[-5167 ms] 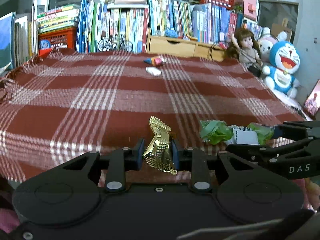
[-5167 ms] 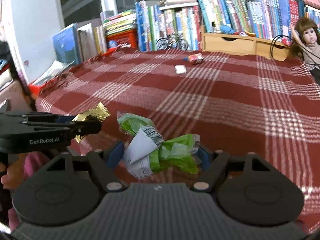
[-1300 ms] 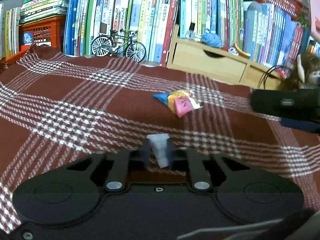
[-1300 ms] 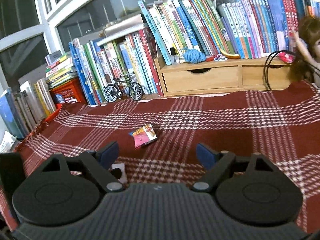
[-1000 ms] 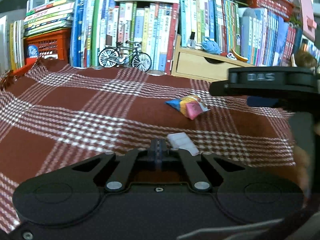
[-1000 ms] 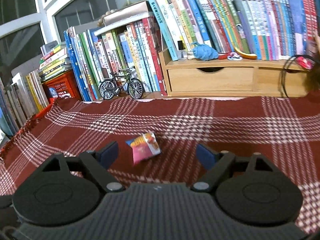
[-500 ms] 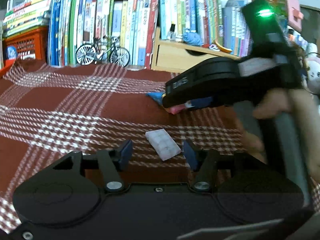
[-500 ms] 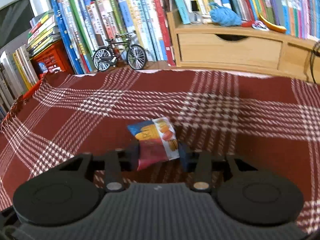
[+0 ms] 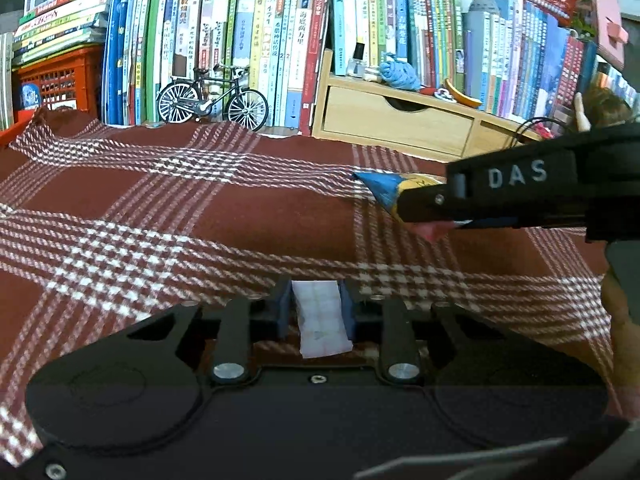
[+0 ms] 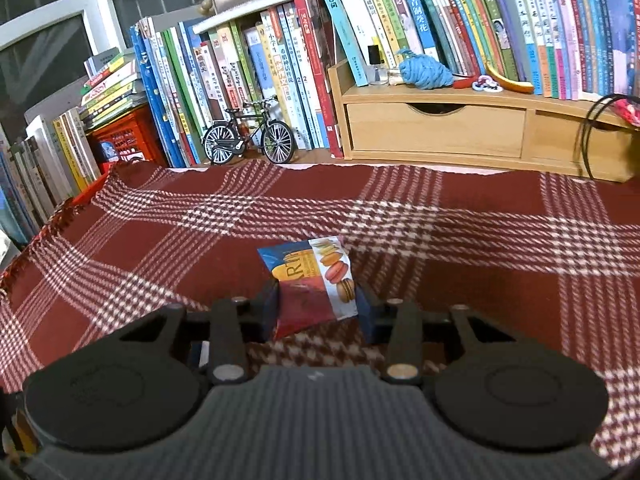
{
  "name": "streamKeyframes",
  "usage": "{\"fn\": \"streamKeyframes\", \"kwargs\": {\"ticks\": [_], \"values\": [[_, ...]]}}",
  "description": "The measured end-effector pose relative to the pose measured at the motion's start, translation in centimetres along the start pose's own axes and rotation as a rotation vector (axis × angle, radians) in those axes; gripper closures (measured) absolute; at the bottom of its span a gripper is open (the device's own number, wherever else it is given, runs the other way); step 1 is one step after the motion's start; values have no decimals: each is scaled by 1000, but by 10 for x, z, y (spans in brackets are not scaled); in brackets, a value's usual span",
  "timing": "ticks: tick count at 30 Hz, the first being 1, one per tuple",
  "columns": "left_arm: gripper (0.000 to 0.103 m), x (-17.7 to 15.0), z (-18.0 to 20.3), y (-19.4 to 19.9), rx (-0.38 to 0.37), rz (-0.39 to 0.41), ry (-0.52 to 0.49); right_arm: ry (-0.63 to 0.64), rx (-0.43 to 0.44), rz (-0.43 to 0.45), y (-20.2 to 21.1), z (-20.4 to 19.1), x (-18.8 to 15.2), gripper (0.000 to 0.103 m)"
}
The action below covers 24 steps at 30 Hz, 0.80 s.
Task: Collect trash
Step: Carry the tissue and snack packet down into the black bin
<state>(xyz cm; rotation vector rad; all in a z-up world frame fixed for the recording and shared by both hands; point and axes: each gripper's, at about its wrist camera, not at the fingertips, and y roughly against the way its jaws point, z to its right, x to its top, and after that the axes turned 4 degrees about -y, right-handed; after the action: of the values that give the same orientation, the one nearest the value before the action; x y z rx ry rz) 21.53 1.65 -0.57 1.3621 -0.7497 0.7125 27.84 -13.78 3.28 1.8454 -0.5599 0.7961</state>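
In the left wrist view a small white wrapper point(image 9: 321, 318) sits between the blue pads of my left gripper point(image 9: 315, 308), which is shut on it just above the red plaid cloth point(image 9: 160, 216). The right wrist view shows a blue, red and white macaron snack packet point(image 10: 316, 280) pinched at its near end by my right gripper point(image 10: 316, 310). From the left wrist view, the right gripper point(image 9: 520, 196) reaches in from the right and covers most of that packet point(image 9: 382, 190), whose blue corner sticks out.
A row of upright books point(image 10: 360, 40) lines the back, with a model bicycle point(image 10: 250, 136), a wooden drawer unit point(image 10: 436, 128) and a red crate point(image 10: 120, 140) in front of it. A person's hand point(image 9: 620, 308) shows at the right edge. Plaid cloth point(image 10: 500, 264) stretches to the right.
Both grippers dropped their earlier wrappers and moved to the far end of the cloth. In the last half second the left jaws closed on the white wrapper and the right jaws tightened on the snack packet.
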Motion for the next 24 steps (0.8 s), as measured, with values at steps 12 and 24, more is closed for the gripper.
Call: {"fn": "streamKeyframes", "kwargs": {"ticks": [12,24], "values": [[79,-19,0,81,-15,52,-37,24,50,37,72,-4,-50,57],[79,-59,11,177,-71,79,-70,34,116,52,155,-12,-106,57]]}}
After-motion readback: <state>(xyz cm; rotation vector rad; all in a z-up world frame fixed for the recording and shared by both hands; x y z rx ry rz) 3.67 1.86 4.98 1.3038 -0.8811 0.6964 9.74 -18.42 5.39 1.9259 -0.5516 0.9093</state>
